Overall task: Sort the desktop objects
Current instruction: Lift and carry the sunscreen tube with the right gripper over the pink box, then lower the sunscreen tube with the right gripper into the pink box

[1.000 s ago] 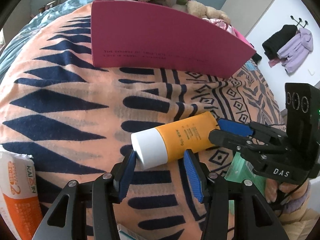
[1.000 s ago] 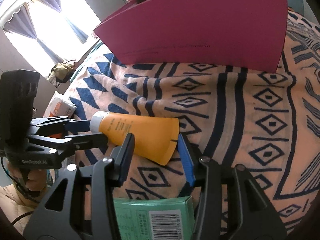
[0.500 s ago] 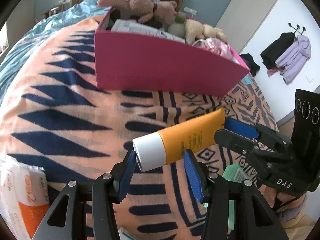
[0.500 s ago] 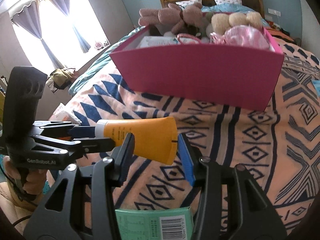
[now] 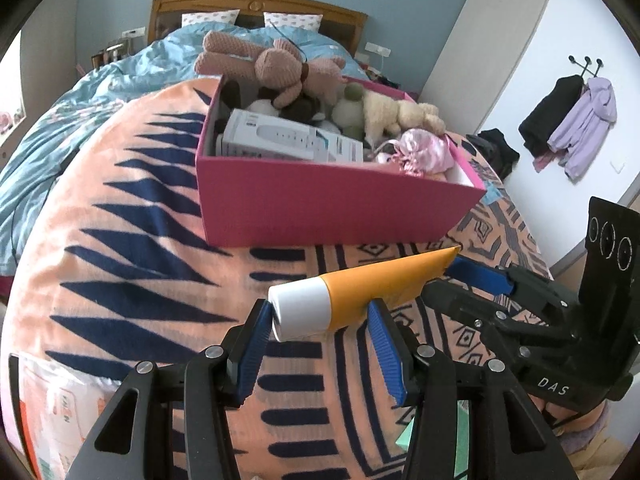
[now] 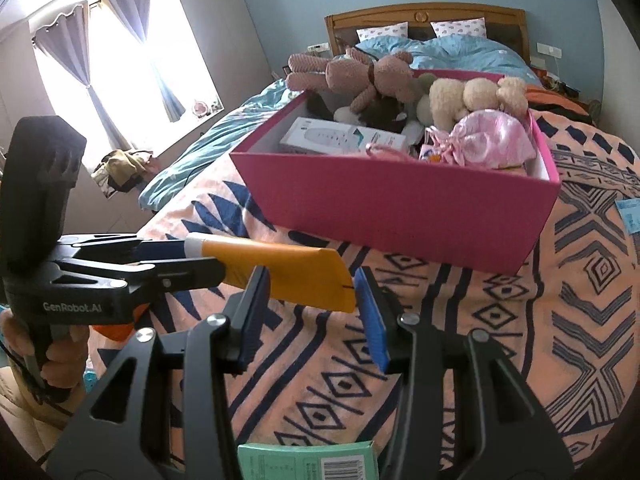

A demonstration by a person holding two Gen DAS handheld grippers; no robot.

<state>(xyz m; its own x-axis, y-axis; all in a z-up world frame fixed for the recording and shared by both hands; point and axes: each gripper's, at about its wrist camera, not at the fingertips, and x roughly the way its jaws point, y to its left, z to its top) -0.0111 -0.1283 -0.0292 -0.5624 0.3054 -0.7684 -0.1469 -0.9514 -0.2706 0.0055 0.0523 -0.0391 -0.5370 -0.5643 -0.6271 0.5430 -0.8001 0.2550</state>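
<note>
Your left tongs (image 5: 320, 340) clamp the white cap end of the orange tube (image 5: 360, 292), and your right tongs (image 6: 312, 304) pinch its flat crimped end, so the tube hangs level between the two, clear of the patterned blanket (image 5: 132, 248) on the bed. The pink box (image 6: 400, 208) sits on the blanket just beyond the tube, open on top. Inside it lie a white carton (image 6: 340, 136), a pink knitted toy (image 6: 360, 72), a cream plush toy (image 6: 472, 96) and a shiny pink pouch (image 6: 492, 140). A green carton (image 6: 308, 462) lies near you below the right tongs. A white and orange pack (image 5: 44, 408) rests at the blanket's left edge.
</note>
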